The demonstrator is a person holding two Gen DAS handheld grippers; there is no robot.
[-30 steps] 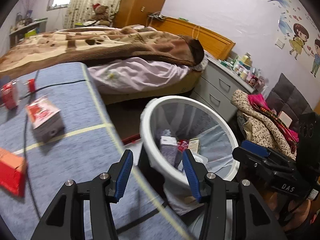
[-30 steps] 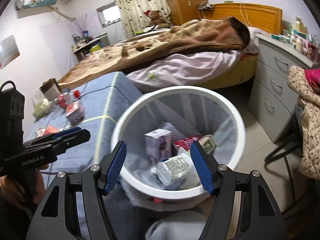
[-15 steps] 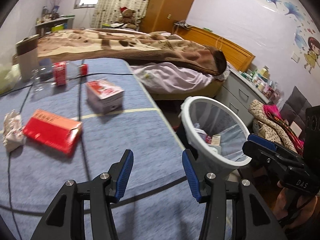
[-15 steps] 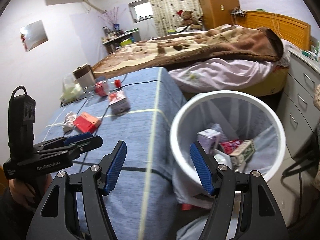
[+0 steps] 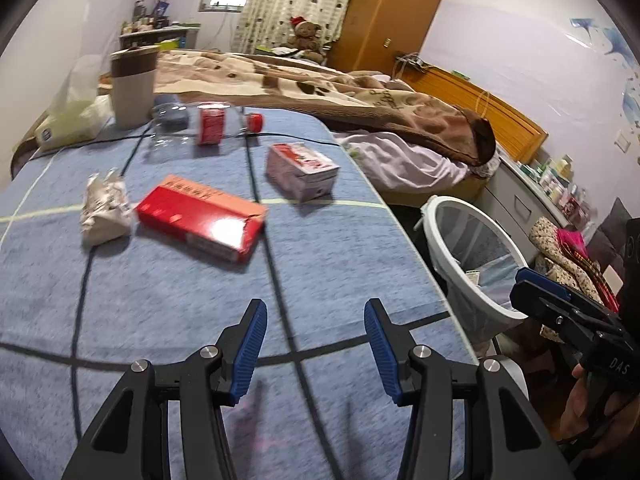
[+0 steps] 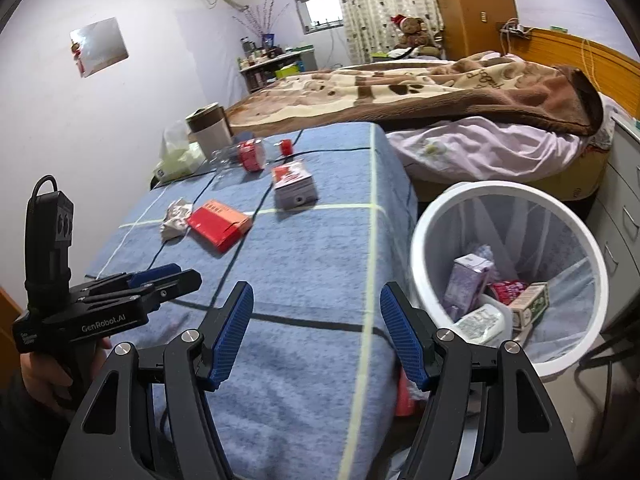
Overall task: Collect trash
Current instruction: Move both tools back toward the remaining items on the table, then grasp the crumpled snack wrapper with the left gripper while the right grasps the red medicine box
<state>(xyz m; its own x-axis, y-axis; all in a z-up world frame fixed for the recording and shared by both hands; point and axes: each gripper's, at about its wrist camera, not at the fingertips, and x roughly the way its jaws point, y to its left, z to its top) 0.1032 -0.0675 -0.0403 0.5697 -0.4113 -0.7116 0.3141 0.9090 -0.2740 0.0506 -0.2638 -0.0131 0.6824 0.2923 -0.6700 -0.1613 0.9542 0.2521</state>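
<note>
Trash lies on the blue-covered surface: a red box near the middle, a crumpled wrapper beside it toward the left edge, a small carton near the right edge. White bin stands beside that edge. Left gripper and right gripper have fingers open, holding nothing.

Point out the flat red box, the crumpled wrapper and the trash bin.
flat red box (image 5: 200, 218), left wrist view, middle of its top face.
crumpled wrapper (image 5: 105, 208), left wrist view, its centre.
trash bin (image 6: 424, 216), right wrist view, left rim.
</note>
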